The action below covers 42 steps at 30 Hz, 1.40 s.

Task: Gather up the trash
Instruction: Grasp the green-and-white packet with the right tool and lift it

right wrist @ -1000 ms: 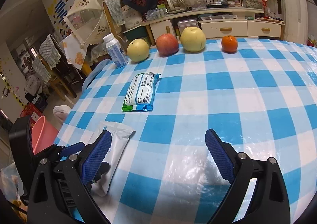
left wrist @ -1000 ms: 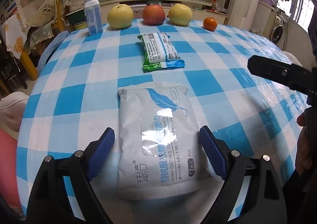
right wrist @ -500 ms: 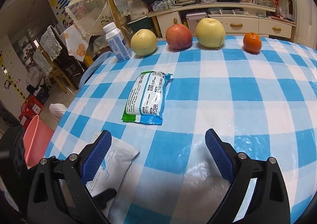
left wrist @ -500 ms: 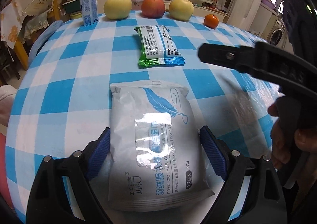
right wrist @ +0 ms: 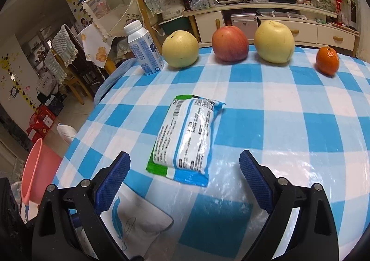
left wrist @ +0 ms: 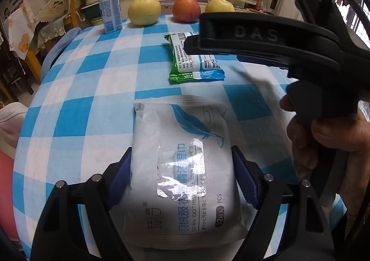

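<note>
A white wipes pack with a blue feather lies flat on the checked tablecloth. My left gripper straddles the pack's near half. Its jaws are closing and the blue pads touch both long sides. The pack's far corner shows at the lower left of the right wrist view. Beyond it lies a green and blue snack packet, also seen as the snack packet from the right. My right gripper hovers open just before that packet, nothing between its pads. A hand holds it.
Along the table's far edge stand a white milk bottle, a yellow pear, a red apple, a second pear and a tangerine. A pink bin sits on the floor at the left, chairs behind it.
The left jaws have narrowed onto the wipes pack's sides. The right gripper has moved forward and left across the table, from open cloth up to the snack packet.
</note>
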Motion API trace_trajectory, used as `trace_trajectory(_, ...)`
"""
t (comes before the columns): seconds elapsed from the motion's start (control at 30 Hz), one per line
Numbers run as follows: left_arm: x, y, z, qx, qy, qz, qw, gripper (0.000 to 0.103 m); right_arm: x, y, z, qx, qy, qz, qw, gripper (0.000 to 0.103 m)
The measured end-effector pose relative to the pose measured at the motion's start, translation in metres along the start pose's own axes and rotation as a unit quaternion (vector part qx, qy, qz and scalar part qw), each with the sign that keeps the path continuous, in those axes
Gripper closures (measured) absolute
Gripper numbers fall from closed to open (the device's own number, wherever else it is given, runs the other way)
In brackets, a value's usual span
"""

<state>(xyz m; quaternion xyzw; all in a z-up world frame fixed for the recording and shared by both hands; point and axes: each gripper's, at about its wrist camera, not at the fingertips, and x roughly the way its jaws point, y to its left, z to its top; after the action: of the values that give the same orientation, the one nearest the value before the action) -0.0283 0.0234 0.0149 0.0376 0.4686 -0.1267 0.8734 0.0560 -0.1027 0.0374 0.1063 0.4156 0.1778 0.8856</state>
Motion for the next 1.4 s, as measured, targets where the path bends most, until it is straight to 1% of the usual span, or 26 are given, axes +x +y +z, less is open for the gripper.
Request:
trace_trajectory(0.1,-0.001,0.002,0.000,-0.005,-0.002,-0.001,1.0000,0.025,0.007,0.003,0.005,-0.006,0.001,0.003,1.000,0.009)
trace_trajectory(0.2,-0.002,0.008,0.000,-0.017,-0.006,0.007,0.9998,0.026,0.015,0.007,0.008,-0.015,0.003,-0.001,1.000,0.009)
trace_trajectory(0.43,-0.007,0.019,0.001,-0.027,-0.016,0.023,0.9992,0.026,0.028,0.008,0.013,-0.027,0.007,-0.013,1.000,0.009)
trace_trajectory(0.47,-0.008,0.022,0.002,-0.030,-0.017,0.025,0.9991,0.026,0.031,0.009,0.014,-0.030,0.009,-0.014,0.999,0.012)
trace_trajectory(0.5,-0.009,0.024,0.002,-0.032,-0.019,0.027,0.9989,0.026,0.033,0.010,0.014,-0.032,0.011,-0.014,0.999,0.018)
trace_trajectory(0.53,-0.010,0.027,0.002,-0.033,-0.020,0.029,0.9988,0.026,0.035,0.010,0.014,-0.034,0.014,-0.017,0.999,0.020)
trace_trajectory(0.67,-0.015,0.038,0.003,-0.042,-0.027,0.037,0.9980,0.026,0.040,0.010,0.016,-0.033,0.019,-0.016,0.999,0.022)
trace_trajectory(0.73,-0.017,0.043,0.003,-0.047,-0.031,0.040,0.9976,0.026,0.043,0.011,0.017,-0.037,0.025,-0.023,0.999,0.031)
trace_trajectory(0.77,-0.018,0.045,0.004,-0.049,-0.033,0.042,0.9974,0.026,0.044,0.011,0.017,-0.038,0.028,-0.026,0.999,0.031)
trace_trajectory(0.83,-0.020,0.049,0.004,-0.053,-0.035,0.043,0.9971,0.026,0.045,0.012,0.017,-0.040,0.028,-0.033,0.998,0.037)
trace_trajectory(0.87,-0.019,0.051,0.004,-0.055,-0.036,0.044,0.9969,0.026,0.044,0.012,0.017,-0.044,0.028,-0.038,0.998,0.038)
trace_trajectory(0.93,-0.021,0.054,0.004,-0.058,-0.038,0.047,0.9964,0.026,0.044,0.013,0.016,-0.050,0.029,-0.043,0.997,0.045)
trace_trajectory(1.03,-0.023,0.058,0.004,-0.062,-0.043,0.051,0.9959,0.026,0.045,0.015,0.015,-0.066,0.031,-0.051,0.996,0.051)
trace_trajectory(1.17,-0.026,0.064,0.004,-0.071,-0.050,0.056,0.9946,0.026,0.043,0.018,0.013,-0.081,0.031,-0.058,0.995,0.058)
trace_trajectory(1.4,-0.034,0.078,0.004,-0.086,-0.068,0.060,0.9921,0.026,0.037,0.019,0.010,-0.095,0.024,-0.064,0.993,0.063)
